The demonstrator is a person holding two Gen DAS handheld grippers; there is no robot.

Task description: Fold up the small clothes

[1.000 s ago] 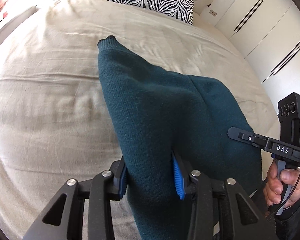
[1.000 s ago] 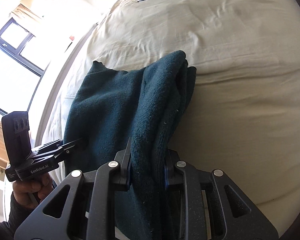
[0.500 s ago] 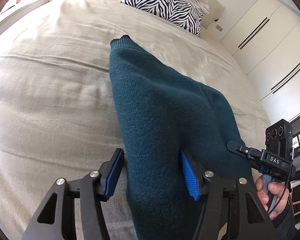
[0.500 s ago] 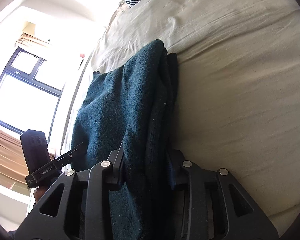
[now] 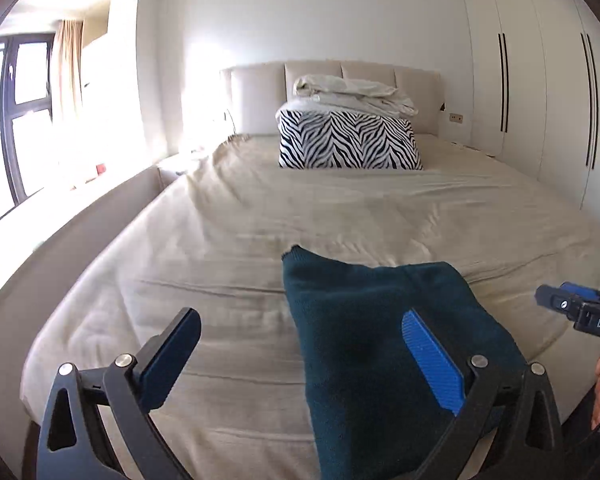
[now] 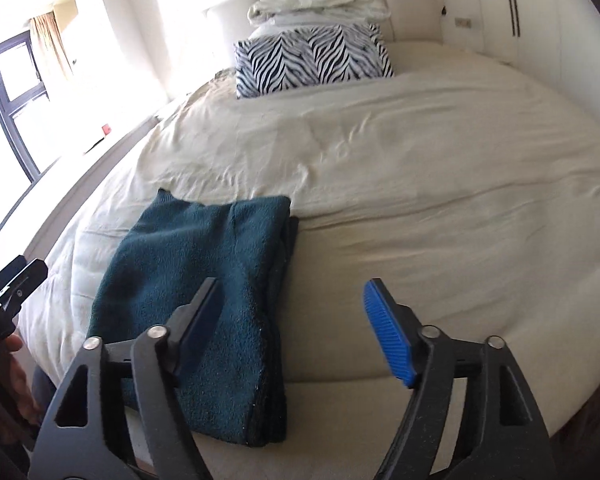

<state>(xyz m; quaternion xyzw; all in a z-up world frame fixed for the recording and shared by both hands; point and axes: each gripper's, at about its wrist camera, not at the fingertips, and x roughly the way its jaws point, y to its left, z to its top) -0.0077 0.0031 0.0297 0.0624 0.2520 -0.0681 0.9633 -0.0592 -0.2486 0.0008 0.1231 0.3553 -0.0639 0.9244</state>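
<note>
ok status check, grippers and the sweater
Left hand-held gripper and right hand-held gripper open, jaws just opened, nothing clamped. Teal sweater folded, lying on the bed. Nothing in the way.

Both grippers (image 5: 300,356) (image 6: 290,320) let go of the sweater (image 6: 204,280) and lifted away
</note>
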